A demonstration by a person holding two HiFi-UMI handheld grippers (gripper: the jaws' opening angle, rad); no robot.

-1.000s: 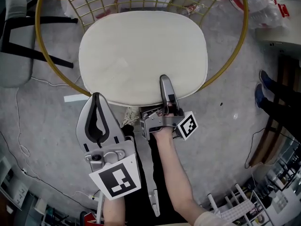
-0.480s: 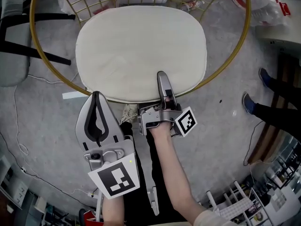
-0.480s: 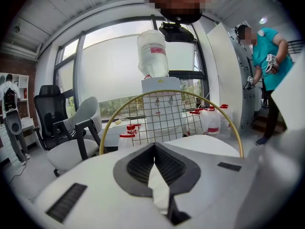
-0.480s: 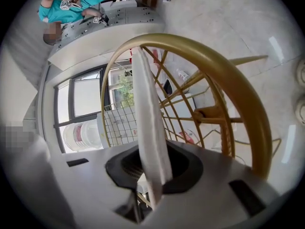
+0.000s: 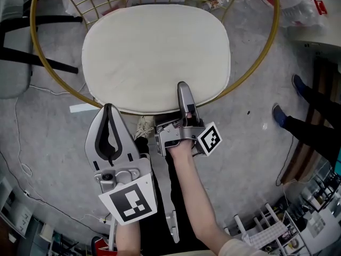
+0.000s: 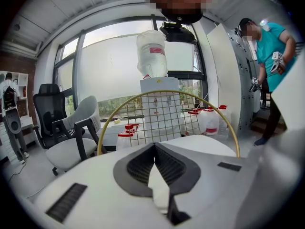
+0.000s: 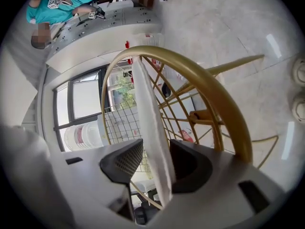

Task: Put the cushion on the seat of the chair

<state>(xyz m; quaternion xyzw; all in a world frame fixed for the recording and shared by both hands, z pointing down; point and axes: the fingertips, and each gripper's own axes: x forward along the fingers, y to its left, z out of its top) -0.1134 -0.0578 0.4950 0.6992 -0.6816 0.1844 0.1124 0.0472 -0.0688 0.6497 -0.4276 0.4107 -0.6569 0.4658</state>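
Observation:
The cream oval cushion lies flat on the seat inside the chair's gold hoop frame. My right gripper is at the cushion's near edge, turned on its side. In the right gripper view the cushion's edge runs between the jaws, which are opening. A gap shows beside one pad, so the pads no longer pinch it. My left gripper hangs shut and empty just short of the cushion's near left edge. From the left gripper view the cushion and the hoop lie ahead.
A grey office chair stands at the left. Red-capped bottles and a water dispenser sit behind the wire chair back. A person in a teal top stands at the right, with their shoes on the floor. A cable trails at the left.
The cushion and chair sit slightly further left and up in the head view. Both grippers have stayed about where they were. The shoes at the right have shifted.

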